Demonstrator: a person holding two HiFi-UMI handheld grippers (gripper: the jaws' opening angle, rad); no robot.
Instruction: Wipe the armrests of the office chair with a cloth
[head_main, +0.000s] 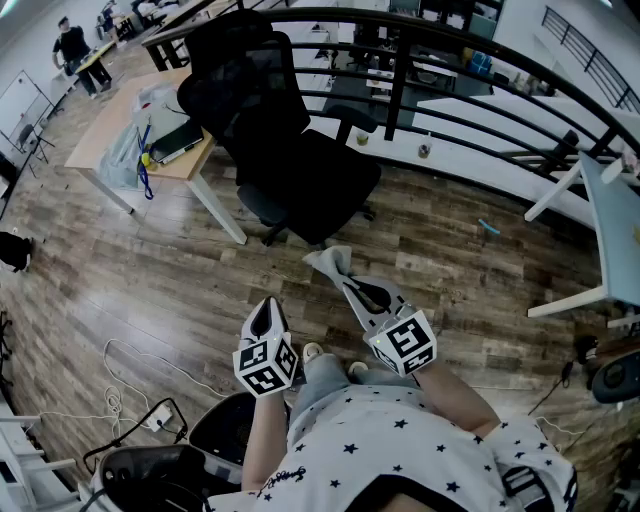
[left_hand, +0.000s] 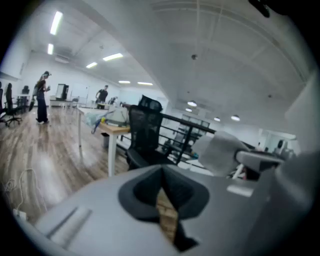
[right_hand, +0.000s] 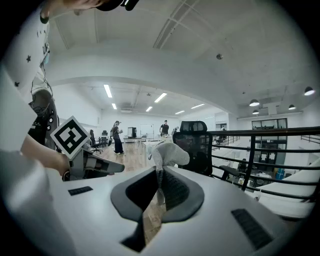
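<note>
L gripper (head_main: 267, 305) pinched shut, nothing in it, parked low beside the R, prob. spare for now. R gripper (head_main: 348, 280) clamped on cloth (head_main: 332, 262), bunched just past its tips, ready to wipe. Well ahead of both: office chair (head_main: 300, 165), its armrest (head_main: 356, 118) not yet touched, so approach comes first, I'd judge.

L tool (head_main: 266, 318) is held low in front of the torso, pointing fwd, jaws pressed together w/ nothing btwn them. R tool (head_main: 345, 283) is just beside it, reaching a bit further fwd and angled slightly toward the L side, jaws clamped on a bunched cloth (head_main: 331, 261) that sticks out past the tips. Both arms are bare and bent at the elbow, L forearm (head_main: 262, 440) close to the body, R forearm (head_main: 455, 392) coming in from the R.
</note>
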